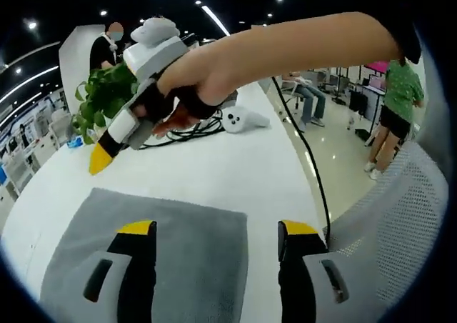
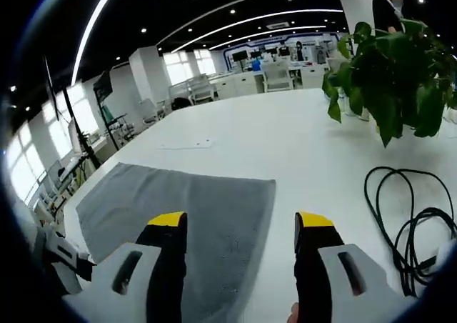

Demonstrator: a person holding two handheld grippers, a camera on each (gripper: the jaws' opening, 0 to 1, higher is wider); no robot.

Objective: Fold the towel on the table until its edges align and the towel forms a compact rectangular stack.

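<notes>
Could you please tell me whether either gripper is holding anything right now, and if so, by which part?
Nothing is held. The left gripper and right gripper both stand open above the flat grey rectangular cloth towel, with no fabric between their jaws.

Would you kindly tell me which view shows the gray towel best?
The right gripper view: the gray towel lies flat with its far edge and both far corners clear. In the left gripper view, the towel shows closer, partly covered by the jaws.
</notes>
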